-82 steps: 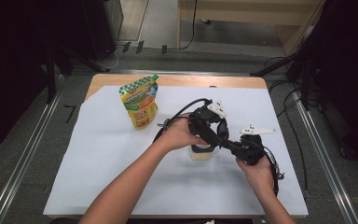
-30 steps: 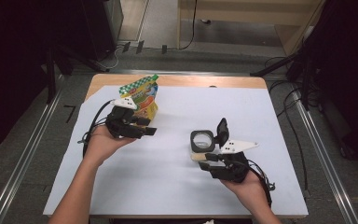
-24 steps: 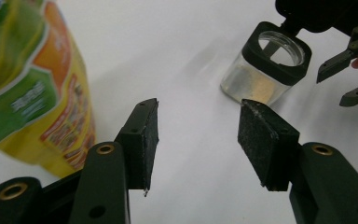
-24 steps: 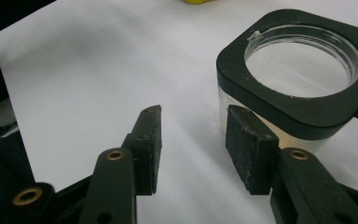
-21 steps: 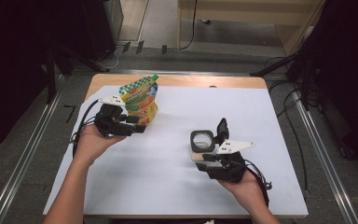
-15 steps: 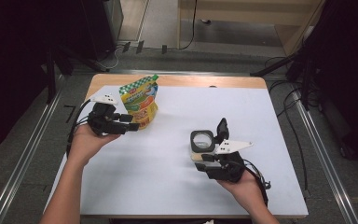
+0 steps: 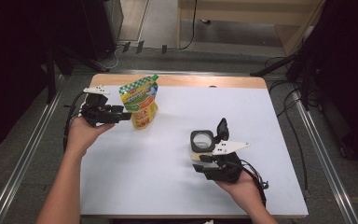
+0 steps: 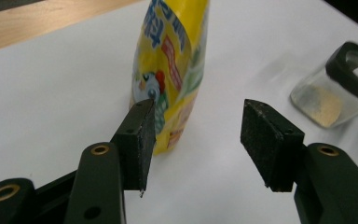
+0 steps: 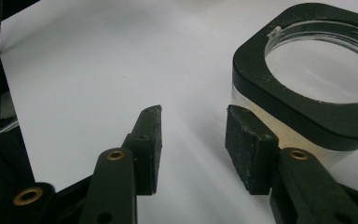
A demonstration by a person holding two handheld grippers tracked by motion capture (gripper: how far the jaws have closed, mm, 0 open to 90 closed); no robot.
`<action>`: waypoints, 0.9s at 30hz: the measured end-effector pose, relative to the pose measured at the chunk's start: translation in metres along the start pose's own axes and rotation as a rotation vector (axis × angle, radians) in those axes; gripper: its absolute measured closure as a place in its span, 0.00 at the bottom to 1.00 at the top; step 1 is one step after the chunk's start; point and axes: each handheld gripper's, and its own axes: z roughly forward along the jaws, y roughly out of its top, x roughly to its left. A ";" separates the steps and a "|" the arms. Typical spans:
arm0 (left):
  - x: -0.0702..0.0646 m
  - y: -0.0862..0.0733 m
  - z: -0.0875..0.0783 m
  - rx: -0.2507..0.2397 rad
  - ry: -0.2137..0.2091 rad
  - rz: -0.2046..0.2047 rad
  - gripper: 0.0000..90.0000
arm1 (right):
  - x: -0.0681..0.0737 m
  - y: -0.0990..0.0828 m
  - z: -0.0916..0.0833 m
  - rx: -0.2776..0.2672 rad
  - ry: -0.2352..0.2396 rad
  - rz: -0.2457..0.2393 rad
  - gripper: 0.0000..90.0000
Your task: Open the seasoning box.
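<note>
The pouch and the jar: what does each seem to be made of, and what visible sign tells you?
Pouch: probably glossy plastic film, judging by its printed, creased, shiny skin. Jar: clear glass or hard plastic, since pale powder shows through; its black collar looks matte plastic.

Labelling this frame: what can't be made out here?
- Yellow-and-green standing pouch: top cut off by the left gripper view's upper edge; print too blurred to read.
- Clear glass jar with black square collar: base hidden behind a pad in the right gripper view; contents unclear.
- Right gripper: whether it touches the jar, high view too small.
- Left gripper: open, pouch beyond.
</note>
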 end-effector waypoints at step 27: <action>-0.002 0.025 0.036 -0.015 0.076 0.030 0.91 | 0.001 0.001 0.011 0.017 -0.004 -0.008 0.63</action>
